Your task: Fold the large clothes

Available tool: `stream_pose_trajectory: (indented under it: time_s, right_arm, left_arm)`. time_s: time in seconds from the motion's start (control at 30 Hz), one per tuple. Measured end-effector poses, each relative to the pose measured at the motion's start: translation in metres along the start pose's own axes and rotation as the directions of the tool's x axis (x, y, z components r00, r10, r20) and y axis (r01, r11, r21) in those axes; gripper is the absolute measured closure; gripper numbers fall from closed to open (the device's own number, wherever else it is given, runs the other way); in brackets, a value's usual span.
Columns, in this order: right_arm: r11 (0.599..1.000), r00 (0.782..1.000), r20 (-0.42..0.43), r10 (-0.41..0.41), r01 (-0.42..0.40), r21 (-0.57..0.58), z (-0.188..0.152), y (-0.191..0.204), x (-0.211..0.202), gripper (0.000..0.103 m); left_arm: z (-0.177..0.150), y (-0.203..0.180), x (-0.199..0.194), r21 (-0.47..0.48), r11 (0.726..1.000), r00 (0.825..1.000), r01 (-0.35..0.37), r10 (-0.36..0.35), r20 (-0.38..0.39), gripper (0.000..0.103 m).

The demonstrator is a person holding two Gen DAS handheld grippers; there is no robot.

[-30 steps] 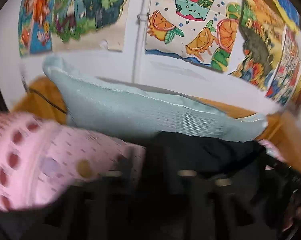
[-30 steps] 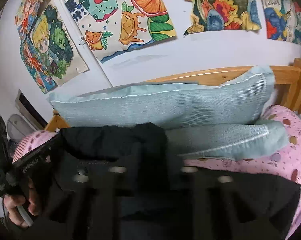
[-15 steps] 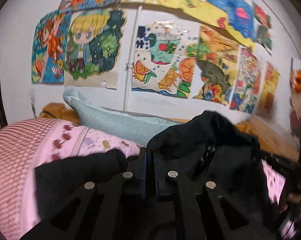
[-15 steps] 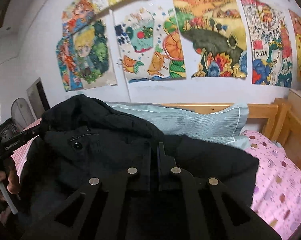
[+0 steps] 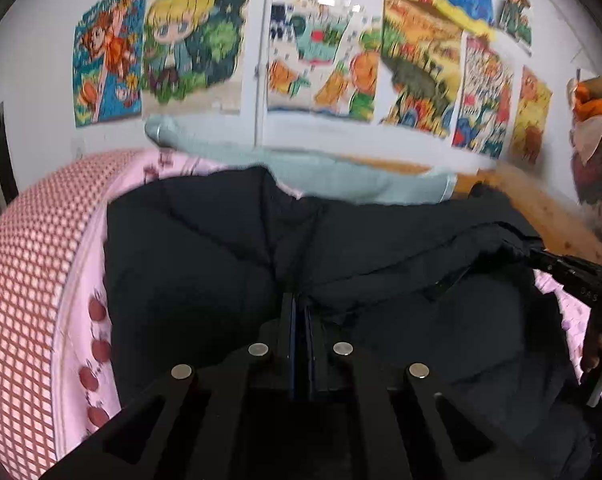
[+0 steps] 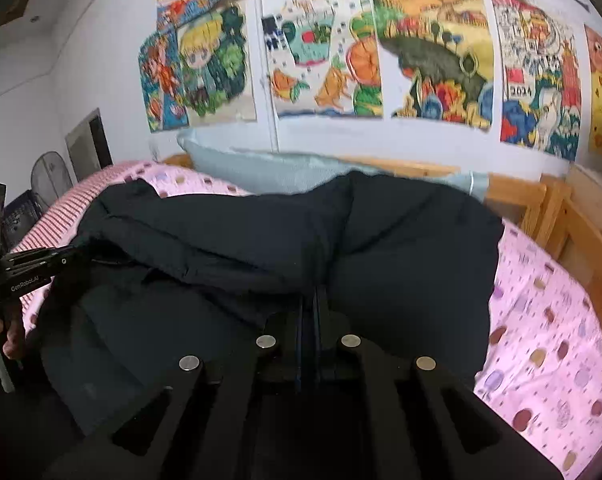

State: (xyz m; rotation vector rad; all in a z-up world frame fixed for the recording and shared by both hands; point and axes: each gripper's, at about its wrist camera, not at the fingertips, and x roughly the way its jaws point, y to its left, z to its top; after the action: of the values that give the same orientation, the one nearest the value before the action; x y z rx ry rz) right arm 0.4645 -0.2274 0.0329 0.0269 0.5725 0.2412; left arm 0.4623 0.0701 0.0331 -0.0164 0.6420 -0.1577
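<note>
A large black jacket (image 5: 201, 248) lies spread over a pink spotted bed sheet (image 6: 549, 320). My left gripper (image 5: 299, 300) is shut on a pinch of the jacket's cloth, and folds of fabric run into its tips. My right gripper (image 6: 311, 296) is likewise shut on the jacket (image 6: 413, 248) further to the right. Each view shows the other gripper at its side edge: the right gripper (image 5: 537, 254) grips the jacket's edge, and the left gripper (image 6: 67, 258) does the same. A hand (image 6: 5, 336) holds the left one's handle.
A pale blue-green pillow (image 6: 261, 168) leans on the wooden bed frame (image 6: 581, 224) behind the jacket. Colourful posters (image 6: 321, 48) cover the white wall. A red-checked blanket (image 5: 21, 280) bulges on the left. A fan (image 6: 49, 176) stands beyond the bed's left side.
Both grippers have closed on the black jacket and drawn back from the pillow, pulling the jacket flatter over the bed. The pillow now sits much farther off.
</note>
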Motion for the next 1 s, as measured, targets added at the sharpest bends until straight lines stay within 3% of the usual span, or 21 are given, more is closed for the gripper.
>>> stream_pose_trajectory:
  time_s: [0.3, 0.47, 0.6, 0.77, 0.8, 0.83, 0.87, 0.9, 0.93, 1.0]
  right_arm:
    - [1.0, 0.996, -0.085, -0.018, 0.02, 0.02, -0.022, -0.006, 0.045, 0.1]
    - [0.999, 0.994, -0.107, -0.037, 0.041, 0.031, -0.036, -0.005, 0.069, 0.1]
    - [0.999, 0.999, -0.042, -0.012, 0.014, 0.05, -0.034, -0.01, 0.05, 0.099]
    - [0.999, 0.998, 0.051, 0.02, -0.023, 0.043, -0.02, -0.021, 0.002, 0.094]
    - [0.999, 0.998, 0.067, 0.017, -0.019, 0.036, -0.018, -0.023, -0.006, 0.092]
    - [0.999, 0.996, 0.09, 0.012, -0.014, 0.029, -0.014, -0.025, -0.015, 0.084]
    - [1.0, 0.994, 0.108, 0.01, -0.013, 0.025, -0.008, -0.029, -0.019, 0.066]
    - [1.0, 0.993, 0.119, 0.007, -0.01, 0.025, -0.003, -0.031, -0.021, 0.057]
    - [0.999, 0.992, 0.127, 0.012, -0.016, 0.03, 0.004, -0.032, -0.021, 0.052]
    - [0.998, 0.991, 0.131, 0.041, -0.047, 0.05, 0.02, -0.034, -0.014, 0.052]
  left_arm:
    - [-0.02, -0.014, 0.041, 0.12, 0.989, 0.991, -0.088, 0.099, -0.087, 0.099]
    - [-0.026, -0.023, 0.059, 0.189, 0.973, 0.984, -0.13, 0.149, -0.092, 0.099]
    - [-0.023, -0.014, 0.036, 0.147, 0.987, 0.998, -0.058, 0.062, -0.027, 0.096]
    - [-0.018, 0.005, -0.006, 0.063, 0.998, 0.997, 0.015, -0.02, 0.077, 0.096]
    - [-0.017, 0.009, -0.015, 0.043, 0.998, 0.994, 0.047, -0.051, 0.1, 0.096]
    - [-0.016, 0.011, -0.019, 0.032, 0.998, 0.991, 0.062, -0.065, 0.119, 0.096]
    - [-0.013, 0.014, -0.025, 0.016, 0.997, 0.986, 0.075, -0.077, 0.147, 0.096]
    - [-0.009, 0.014, -0.029, 0.001, 0.996, 0.982, 0.086, -0.085, 0.166, 0.095]
    - [0.0, 0.014, -0.029, -0.01, 0.994, 0.979, 0.108, -0.105, 0.175, 0.094]
    - [0.017, 0.009, -0.022, -0.013, 0.992, 0.977, 0.126, -0.122, 0.173, 0.088]
